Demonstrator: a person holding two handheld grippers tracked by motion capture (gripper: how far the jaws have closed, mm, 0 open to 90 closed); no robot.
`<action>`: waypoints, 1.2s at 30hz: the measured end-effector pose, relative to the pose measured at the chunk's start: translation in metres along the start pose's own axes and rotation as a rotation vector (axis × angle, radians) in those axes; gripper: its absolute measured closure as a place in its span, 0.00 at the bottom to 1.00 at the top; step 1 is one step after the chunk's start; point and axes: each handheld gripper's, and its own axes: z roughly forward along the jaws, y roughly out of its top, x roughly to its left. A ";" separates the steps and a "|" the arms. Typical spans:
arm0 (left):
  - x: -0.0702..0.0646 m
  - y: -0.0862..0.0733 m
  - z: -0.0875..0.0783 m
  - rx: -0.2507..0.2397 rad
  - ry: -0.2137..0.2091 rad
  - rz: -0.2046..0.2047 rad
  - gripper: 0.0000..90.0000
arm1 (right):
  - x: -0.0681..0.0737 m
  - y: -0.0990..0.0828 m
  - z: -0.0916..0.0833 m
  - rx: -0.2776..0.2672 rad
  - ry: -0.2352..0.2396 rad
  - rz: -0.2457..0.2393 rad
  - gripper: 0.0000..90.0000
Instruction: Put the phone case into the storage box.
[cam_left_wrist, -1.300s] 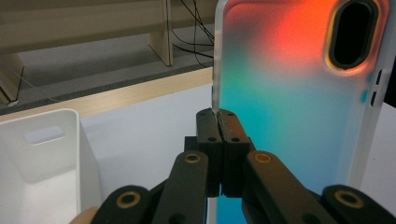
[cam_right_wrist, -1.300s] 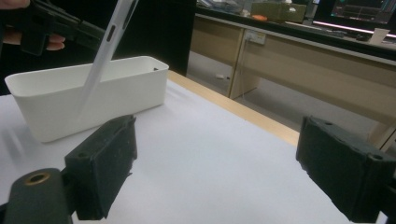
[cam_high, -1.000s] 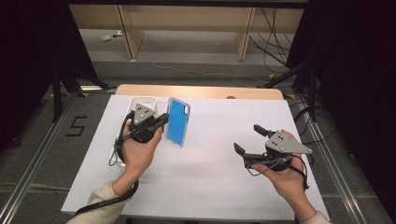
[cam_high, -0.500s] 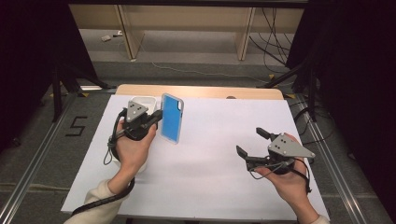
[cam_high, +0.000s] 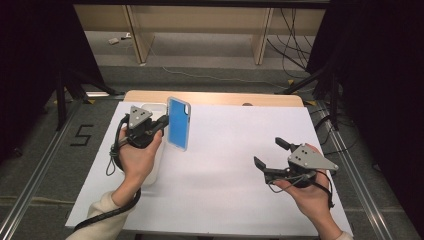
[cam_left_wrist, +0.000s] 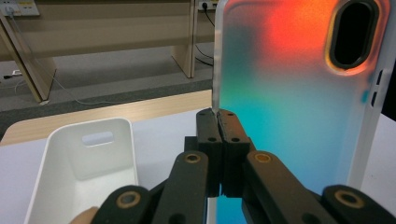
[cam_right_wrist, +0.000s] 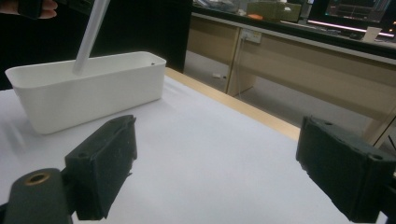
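Observation:
A translucent blue phone case (cam_high: 178, 122) hangs upright above the white table, and my left gripper (cam_high: 165, 121) is shut on its long edge. In the left gripper view the jaws (cam_left_wrist: 218, 116) meet on the thin side wall of the case (cam_left_wrist: 289, 93), whose back glows orange near the camera cut-out. A white rectangular bin (cam_high: 151, 171) stands under my left hand, empty inside (cam_left_wrist: 84, 163). At the right my right gripper (cam_high: 270, 152) hovers open with nothing between its pads (cam_right_wrist: 215, 163). From there the case edge (cam_right_wrist: 91, 32) shows above the bin (cam_right_wrist: 88, 88).
White sheet (cam_high: 225, 150) covers the table, with a bare wooden strip (cam_high: 225, 98) along the far edge. Metal rails run along both sides on the floor. Wooden desk legs and cables stand beyond the table.
My left gripper has carried the phone case a little to the left and away, closer over the bin. The right gripper has stayed where it was, still open.

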 end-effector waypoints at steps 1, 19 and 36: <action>0.000 0.000 0.000 -0.001 0.001 -0.002 0.99 | 0.000 0.000 0.000 0.002 0.007 0.004 0.15; 0.015 0.006 -0.005 -0.019 0.036 -0.030 0.99 | 0.000 -0.003 -0.001 0.010 0.010 0.014 0.15; 0.024 0.007 -0.006 -0.021 0.061 -0.040 0.99 | -0.001 -0.004 0.000 0.010 0.009 0.010 0.15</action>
